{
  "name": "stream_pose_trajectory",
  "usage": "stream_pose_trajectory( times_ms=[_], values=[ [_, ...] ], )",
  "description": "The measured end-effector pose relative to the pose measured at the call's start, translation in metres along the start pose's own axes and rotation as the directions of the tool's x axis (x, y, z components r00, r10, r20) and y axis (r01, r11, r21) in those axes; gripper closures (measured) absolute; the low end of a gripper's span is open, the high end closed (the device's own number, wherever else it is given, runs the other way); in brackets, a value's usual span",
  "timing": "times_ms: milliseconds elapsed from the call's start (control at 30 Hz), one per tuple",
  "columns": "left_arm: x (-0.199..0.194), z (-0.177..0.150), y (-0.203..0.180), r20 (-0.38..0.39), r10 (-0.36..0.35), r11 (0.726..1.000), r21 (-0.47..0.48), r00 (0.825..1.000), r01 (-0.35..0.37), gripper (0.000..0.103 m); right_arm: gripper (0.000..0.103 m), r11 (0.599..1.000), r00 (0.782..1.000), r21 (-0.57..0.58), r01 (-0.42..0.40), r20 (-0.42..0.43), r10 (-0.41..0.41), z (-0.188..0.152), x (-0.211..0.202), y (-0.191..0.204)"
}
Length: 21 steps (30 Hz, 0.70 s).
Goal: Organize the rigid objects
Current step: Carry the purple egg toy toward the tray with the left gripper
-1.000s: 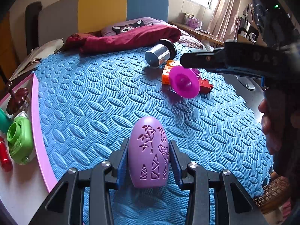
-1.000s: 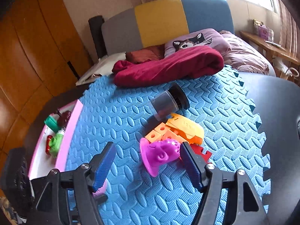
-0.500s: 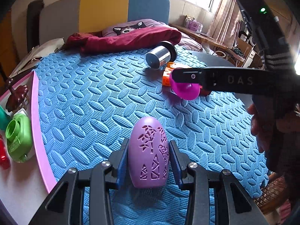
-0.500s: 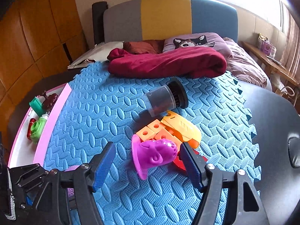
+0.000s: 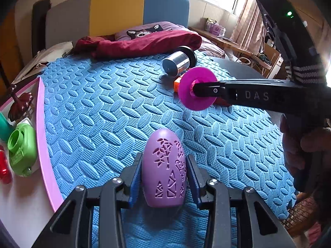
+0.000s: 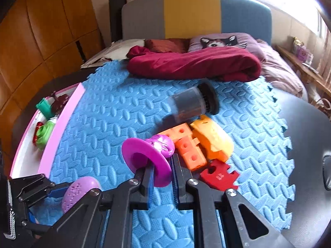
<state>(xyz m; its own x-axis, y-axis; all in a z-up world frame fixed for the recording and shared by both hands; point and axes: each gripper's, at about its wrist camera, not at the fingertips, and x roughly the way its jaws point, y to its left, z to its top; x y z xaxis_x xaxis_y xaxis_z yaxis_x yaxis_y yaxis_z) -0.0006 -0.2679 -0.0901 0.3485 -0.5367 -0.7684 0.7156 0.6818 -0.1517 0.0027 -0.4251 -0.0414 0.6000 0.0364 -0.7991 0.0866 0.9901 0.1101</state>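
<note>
A lilac egg-shaped shell [image 5: 165, 144] with cut-out patterns stands on the blue foam mat [image 5: 103, 107], and my left gripper [image 5: 163, 159] is shut on its sides. The same egg [image 6: 79, 188] shows at the lower left of the right wrist view. My right gripper [image 6: 162, 163] is shut on the brim of a magenta hat-shaped toy [image 6: 144, 150], whose crown points away towards the orange blocks. From the left wrist view the toy's round brim [image 5: 187, 95] faces me, held at the tip of the right gripper [image 5: 198, 87], with a hand behind it.
Beside the toy lie orange blocks [image 6: 186, 144], a yellow-orange piece [image 6: 213, 138] and a red puzzle piece [image 6: 217, 174]. A clear canister with a black lid [image 6: 192, 103] lies behind them. A pink-rimmed tray [image 5: 44, 124] at the left holds green, red and brown toys. A maroon blanket [image 6: 192, 66] borders the mat's far edge.
My right gripper has closed from wide open onto the magenta toy's brim, and the toy has turned its brim towards it. The left gripper and the egg have not moved.
</note>
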Motion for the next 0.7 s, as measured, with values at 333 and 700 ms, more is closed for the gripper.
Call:
stream_pose_trajectory(
  times_ms=[333, 700],
  values=[
    [-0.007, -0.006, -0.001, -0.009, 0.012, 1.0, -0.014, 1.0, -0.012, 0.063, 0.09, 0.998, 0.995, 0.044, -0.047, -0.081, 0.05, -0.006, 0.017, 0.002],
    [-0.028, -0.013, -0.002, 0.016, -0.008, 1.0, -0.012, 1.0, 0.009, 0.073, 0.085, 0.996, 0.997, 0.086, -0.022, -0.075, 0.029, -0.007, 0.019, -0.005]
  ],
)
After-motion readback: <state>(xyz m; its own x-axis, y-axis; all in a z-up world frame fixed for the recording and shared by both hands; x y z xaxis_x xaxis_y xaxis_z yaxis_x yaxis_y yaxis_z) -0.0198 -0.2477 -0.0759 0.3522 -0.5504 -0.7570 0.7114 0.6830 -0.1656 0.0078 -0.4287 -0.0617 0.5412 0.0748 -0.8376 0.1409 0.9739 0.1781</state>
